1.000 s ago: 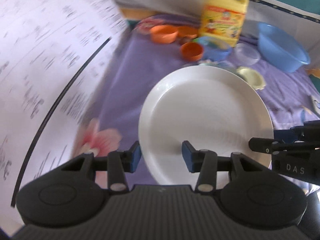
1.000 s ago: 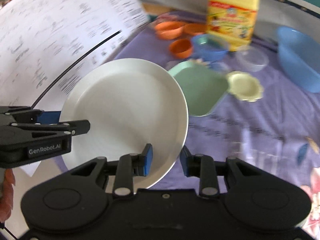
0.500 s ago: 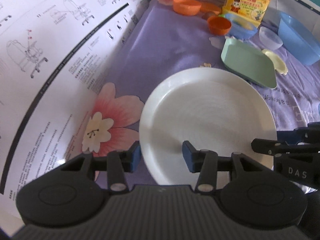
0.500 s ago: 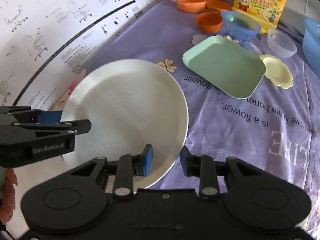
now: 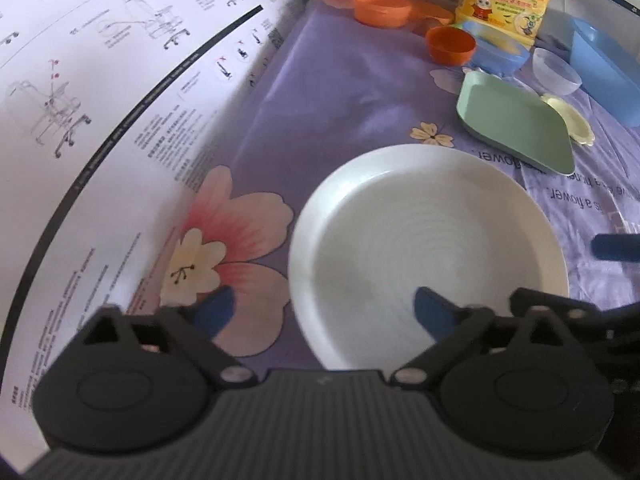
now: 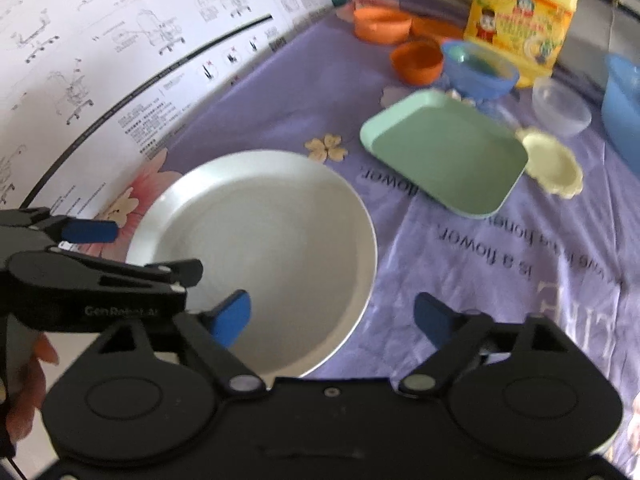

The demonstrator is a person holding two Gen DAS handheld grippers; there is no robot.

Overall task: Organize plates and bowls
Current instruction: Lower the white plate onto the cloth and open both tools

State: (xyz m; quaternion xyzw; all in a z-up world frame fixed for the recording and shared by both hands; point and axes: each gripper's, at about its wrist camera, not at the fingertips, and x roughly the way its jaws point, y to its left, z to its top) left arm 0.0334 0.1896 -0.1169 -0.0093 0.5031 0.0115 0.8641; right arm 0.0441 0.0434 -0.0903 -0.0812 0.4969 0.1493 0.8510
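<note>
Both the left gripper and the right gripper are seen with jaws opening, released from the white plate, which lies flat on the purple cloth. The smooth, glossy rim could be nudged if either gripper is withdrawn carelessly. Beyond lie a matte green tray and round orange bowls.

White plate glossy; purple tablecloth cloth.
</note>
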